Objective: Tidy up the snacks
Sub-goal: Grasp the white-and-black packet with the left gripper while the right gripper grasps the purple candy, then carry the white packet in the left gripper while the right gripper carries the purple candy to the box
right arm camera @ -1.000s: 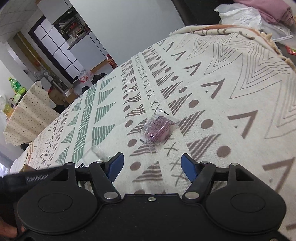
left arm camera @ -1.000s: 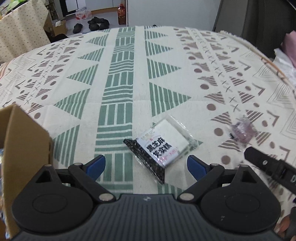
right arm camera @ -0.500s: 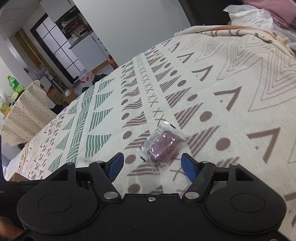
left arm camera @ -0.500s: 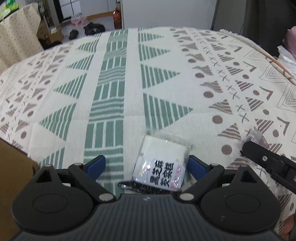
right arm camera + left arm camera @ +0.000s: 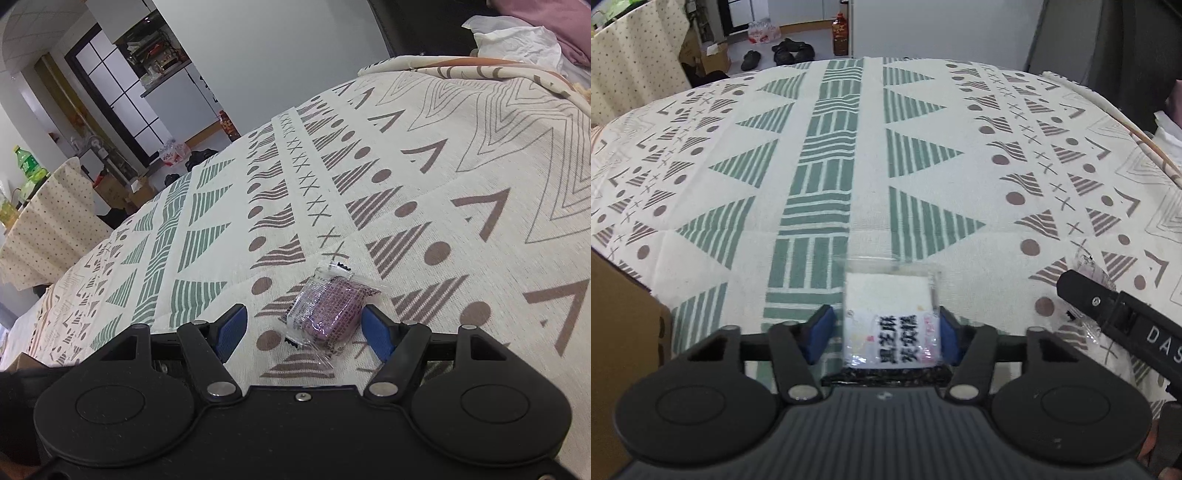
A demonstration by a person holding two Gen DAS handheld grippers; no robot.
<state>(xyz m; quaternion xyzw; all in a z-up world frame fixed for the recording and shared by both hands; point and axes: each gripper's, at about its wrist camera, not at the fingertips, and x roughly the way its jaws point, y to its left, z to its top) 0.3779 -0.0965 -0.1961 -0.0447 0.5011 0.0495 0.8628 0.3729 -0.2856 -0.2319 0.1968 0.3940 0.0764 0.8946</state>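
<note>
1. On my left, a cardboard box (image 5: 624, 317) stands at the edge of the patterned cloth (image 5: 849, 155) covering the worktop.
2. My left gripper (image 5: 884, 341) has the white snack packet (image 5: 892, 325) between its blue pads. The jaws are closing. The right pad sits against the packet's edge; the left pad (image 5: 820, 334) shows a thin strip of cloth beside it, so I count nothing as clamped yet.
3. That packet is flat and squarish, with a clear wrapper, a white filling, bold black characters printed across the near half and a dark speckled strip along the nearest edge. It lies on the cloth just right of the green striped band.
4. To the right, my right gripper (image 5: 301, 332) straddles the purple candy (image 5: 327, 310) with its jaws apart. The right pad (image 5: 376, 332) is just beside the wrapper; the left pad stands well clear.
5. The candy is a small purple block in crinkled clear film with crimped ends, lying tilted on the brown triangle and dot pattern.
</note>
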